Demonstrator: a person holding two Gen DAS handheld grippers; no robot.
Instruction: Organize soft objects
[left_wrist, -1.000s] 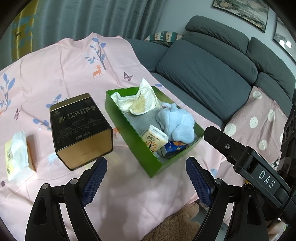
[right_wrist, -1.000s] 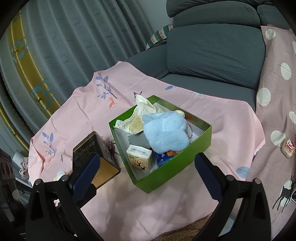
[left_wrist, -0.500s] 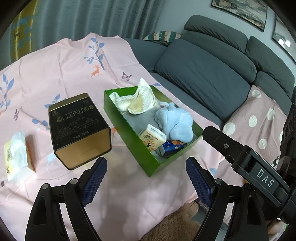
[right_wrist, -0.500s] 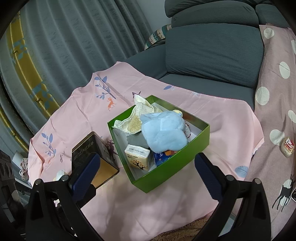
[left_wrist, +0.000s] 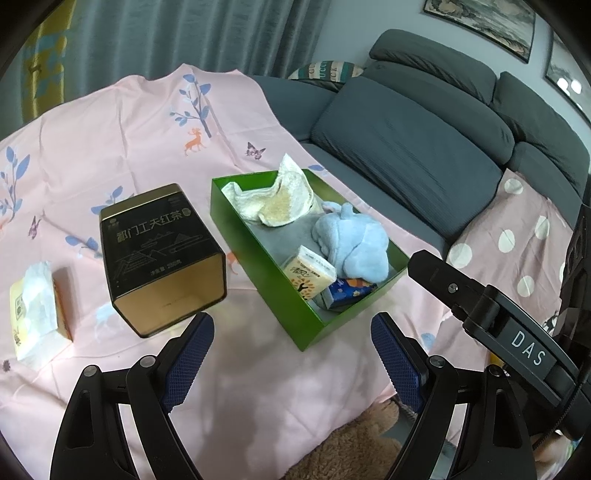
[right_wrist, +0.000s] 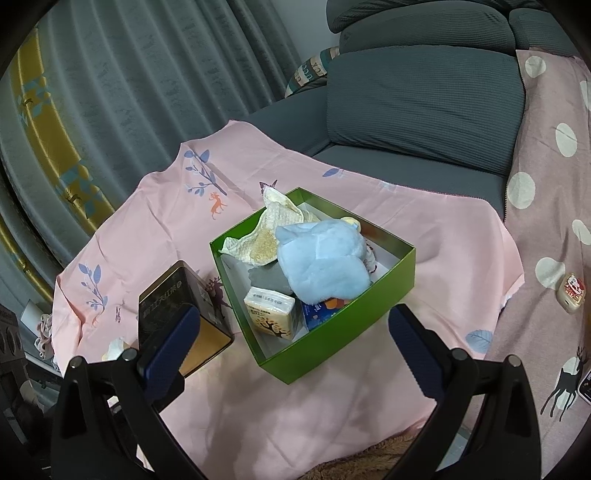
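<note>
A green open box (left_wrist: 258, 258) (right_wrist: 369, 317) sits on the pink cloth. Inside lie a cream towel (left_wrist: 277, 199) (right_wrist: 266, 236), a light blue plush cloth (left_wrist: 354, 240) (right_wrist: 321, 262), a grey cloth (left_wrist: 291, 236) (right_wrist: 269, 277), a yellow tissue pack (left_wrist: 308, 271) (right_wrist: 271, 314) and a blue tissue pack (left_wrist: 347, 291) (right_wrist: 319, 312). My left gripper (left_wrist: 291, 354) is open and empty, held back from the box's near corner. My right gripper (right_wrist: 291, 350) is open and empty, above the box's near corner.
A black and gold tea tin (left_wrist: 162, 254) (right_wrist: 177, 299) stands left of the box. A tissue box (left_wrist: 35, 306) lies further left. The other gripper's arm (left_wrist: 498, 317) crosses at right. A grey sofa (left_wrist: 424, 147) stands behind, with a dotted pink cover (right_wrist: 550, 184).
Both grippers have drawn slightly back and away from the box. Nothing on the table has moved.
</note>
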